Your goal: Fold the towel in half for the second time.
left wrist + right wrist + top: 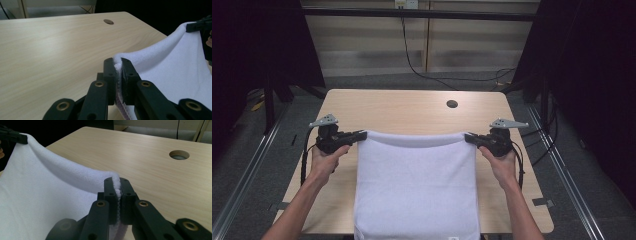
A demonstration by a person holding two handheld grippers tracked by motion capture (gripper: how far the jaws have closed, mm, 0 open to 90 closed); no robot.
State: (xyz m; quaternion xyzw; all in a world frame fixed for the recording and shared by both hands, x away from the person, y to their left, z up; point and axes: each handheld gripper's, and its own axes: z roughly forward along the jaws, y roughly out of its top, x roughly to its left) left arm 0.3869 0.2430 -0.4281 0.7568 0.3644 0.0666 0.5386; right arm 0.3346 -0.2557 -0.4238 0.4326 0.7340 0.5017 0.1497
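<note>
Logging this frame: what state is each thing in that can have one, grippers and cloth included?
Left gripper: shut on the towel's left far corner, lifted off the table.
Right gripper: shut on the towel's right far corner, also lifted.
White towel: far edge held up and stretched between the grippers, sagging slightly in the middle; near end hangs over the table's front edge.
Table: bare beyond the towel.

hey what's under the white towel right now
The white towel is held up at its two far corners by the left tongs and right tongs. Bare wooden table shows around it. Whatever lies beneath the cloth is covered.
</note>
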